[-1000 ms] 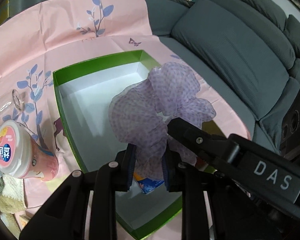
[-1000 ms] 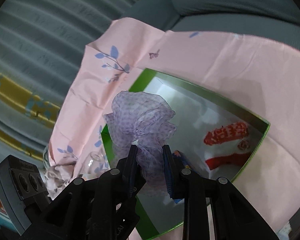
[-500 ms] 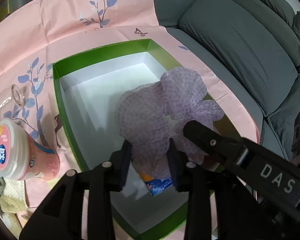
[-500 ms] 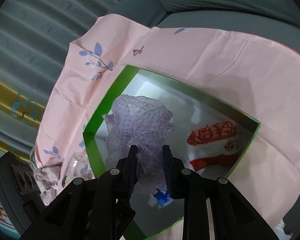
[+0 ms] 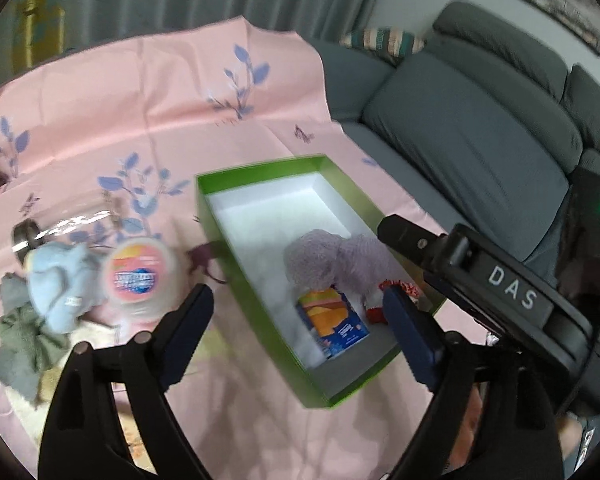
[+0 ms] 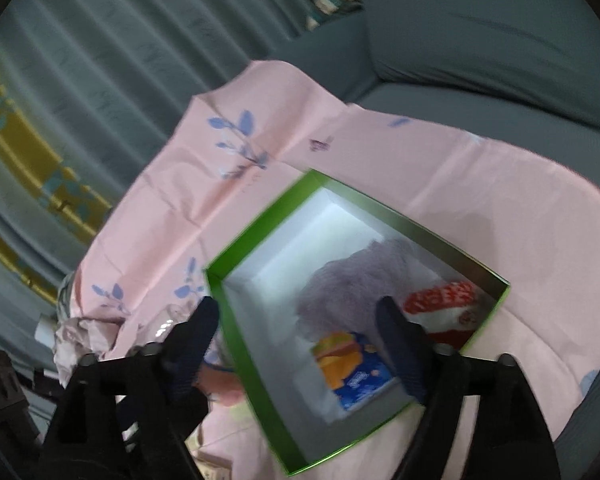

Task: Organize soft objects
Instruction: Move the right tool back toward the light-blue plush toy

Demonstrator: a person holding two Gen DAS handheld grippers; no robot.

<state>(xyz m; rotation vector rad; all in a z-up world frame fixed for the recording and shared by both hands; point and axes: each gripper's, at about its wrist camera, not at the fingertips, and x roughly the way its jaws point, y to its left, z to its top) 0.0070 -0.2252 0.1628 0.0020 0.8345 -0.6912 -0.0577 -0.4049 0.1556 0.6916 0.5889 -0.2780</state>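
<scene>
The purple mesh cloth lies inside the green box, against a red-and-white sock and a small blue packet. Both the left claw and the right claw have just been opening (nothing between the jaws) above the box. A pink-lidded tub, a blue cloth and a grey rag crowd the pink tablecloth beside it.

**Purple scrunchie lies in the green box**

The right gripper has just been opening; its jaws stand wide, nothing between the pads. Below, the purple scrunchie rests inside the green box, touching a red-and-white item and a blue-and-orange packet. The box sits on pink cloth.
</scene>
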